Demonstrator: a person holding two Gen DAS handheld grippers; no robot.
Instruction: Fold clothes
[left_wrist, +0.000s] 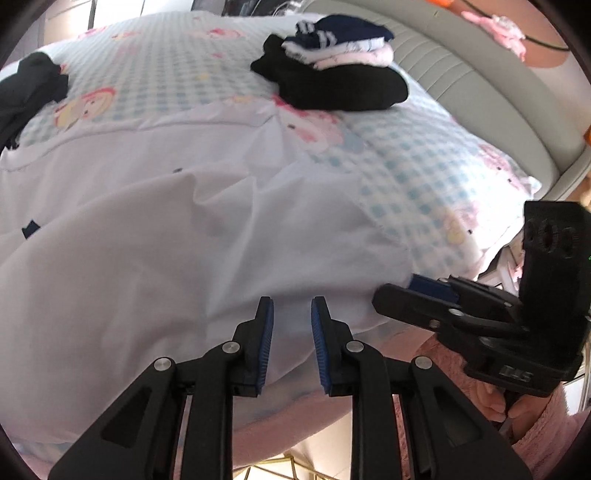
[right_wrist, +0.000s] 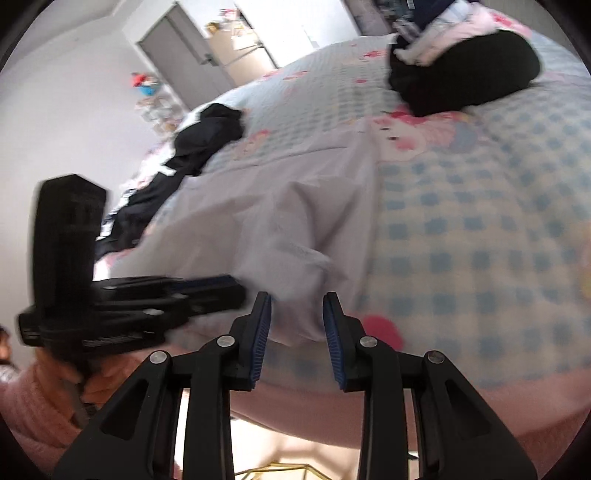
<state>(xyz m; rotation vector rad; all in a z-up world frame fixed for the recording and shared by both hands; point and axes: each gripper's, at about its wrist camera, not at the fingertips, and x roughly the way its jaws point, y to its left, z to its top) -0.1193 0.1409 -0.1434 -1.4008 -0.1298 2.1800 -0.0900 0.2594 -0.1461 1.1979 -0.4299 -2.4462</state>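
Observation:
A white garment (left_wrist: 184, 240) lies spread and wrinkled over the near part of the bed, its hem hanging over the front edge. My left gripper (left_wrist: 291, 306) sits at that hem with its jaws apart and smooth white cloth showing in the gap. My right gripper (right_wrist: 297, 302) is at the garment's right corner, where a loose bunched fold of the white garment (right_wrist: 280, 221) fills most of the gap between its blue pads. Each gripper shows in the other's view: the right gripper (left_wrist: 406, 291) at the cloth's edge, the left gripper (right_wrist: 229, 288) blurred.
A stack of folded clothes (left_wrist: 343, 74), black at the bottom, sits at the back right of the checked bed sheet (left_wrist: 406, 166). A crumpled black garment (left_wrist: 29, 88) lies at the far left. A grey padded headboard (left_wrist: 480, 92) runs along the right. Pink sleeves (left_wrist: 546, 424) hold the grippers.

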